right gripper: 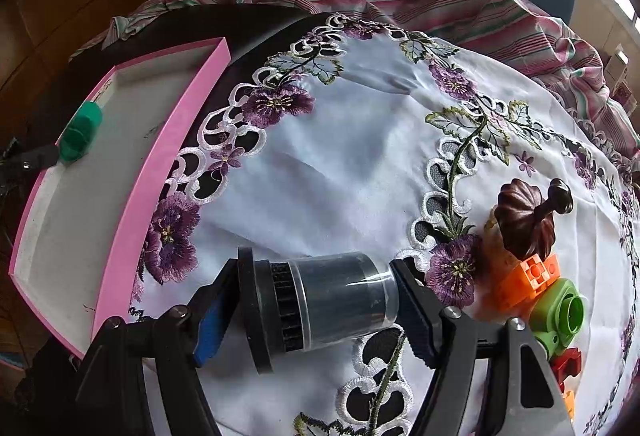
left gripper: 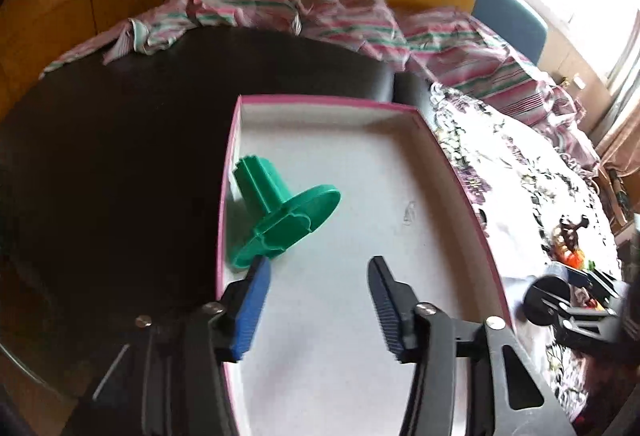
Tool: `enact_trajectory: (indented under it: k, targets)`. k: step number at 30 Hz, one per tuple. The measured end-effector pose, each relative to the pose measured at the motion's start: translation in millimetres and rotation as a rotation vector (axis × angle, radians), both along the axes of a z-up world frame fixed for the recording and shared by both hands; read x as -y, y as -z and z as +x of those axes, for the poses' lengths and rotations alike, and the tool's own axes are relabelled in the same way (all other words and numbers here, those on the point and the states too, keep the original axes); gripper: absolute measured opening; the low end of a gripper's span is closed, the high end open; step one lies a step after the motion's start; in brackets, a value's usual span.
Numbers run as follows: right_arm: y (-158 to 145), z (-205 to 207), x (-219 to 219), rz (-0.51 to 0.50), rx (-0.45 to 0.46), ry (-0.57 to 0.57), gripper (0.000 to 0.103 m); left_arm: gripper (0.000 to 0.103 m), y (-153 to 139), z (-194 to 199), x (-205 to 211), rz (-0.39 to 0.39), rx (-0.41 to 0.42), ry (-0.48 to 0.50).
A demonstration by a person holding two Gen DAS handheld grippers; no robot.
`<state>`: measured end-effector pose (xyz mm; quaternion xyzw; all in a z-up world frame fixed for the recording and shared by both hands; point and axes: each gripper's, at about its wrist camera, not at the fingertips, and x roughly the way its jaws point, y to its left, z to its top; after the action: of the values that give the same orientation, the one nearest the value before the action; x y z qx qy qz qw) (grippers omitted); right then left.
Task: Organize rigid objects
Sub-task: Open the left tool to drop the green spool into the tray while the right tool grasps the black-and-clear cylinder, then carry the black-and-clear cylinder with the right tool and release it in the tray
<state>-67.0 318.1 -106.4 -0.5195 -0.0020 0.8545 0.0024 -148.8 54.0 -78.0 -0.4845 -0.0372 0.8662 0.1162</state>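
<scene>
Embroidered tablecloth beside pink tray: your left gripper released, green spool lying there; right gripper grasps black canister.

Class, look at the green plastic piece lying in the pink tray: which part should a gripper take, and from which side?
Grip the ribbed stem, not the flat disc. The green piece lies tipped on its side, so come from above with one finger on each side of the stem.
</scene>
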Motion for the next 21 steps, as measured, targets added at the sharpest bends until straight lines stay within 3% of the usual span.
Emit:
enact_trajectory:
  k: [4,12,16,21]
  targets:
    - [0,0,0,0.010,-0.002,0.002,0.074,0.046,16,-25,-6,-0.027,0.031,-0.028]
    - [4,-3,-1,0.019,0.006,0.010,0.072,0.046,12,-56,-10,-0.053,-0.015,-0.040]
    - [5,-4,-2,0.019,0.007,0.011,0.072,0.059,0,-42,-4,-0.038,-0.038,-0.036]
    - [5,-2,-1,0.030,0.005,0.011,0.072,0.061,-20,-4,3,-0.043,-0.096,-0.042]
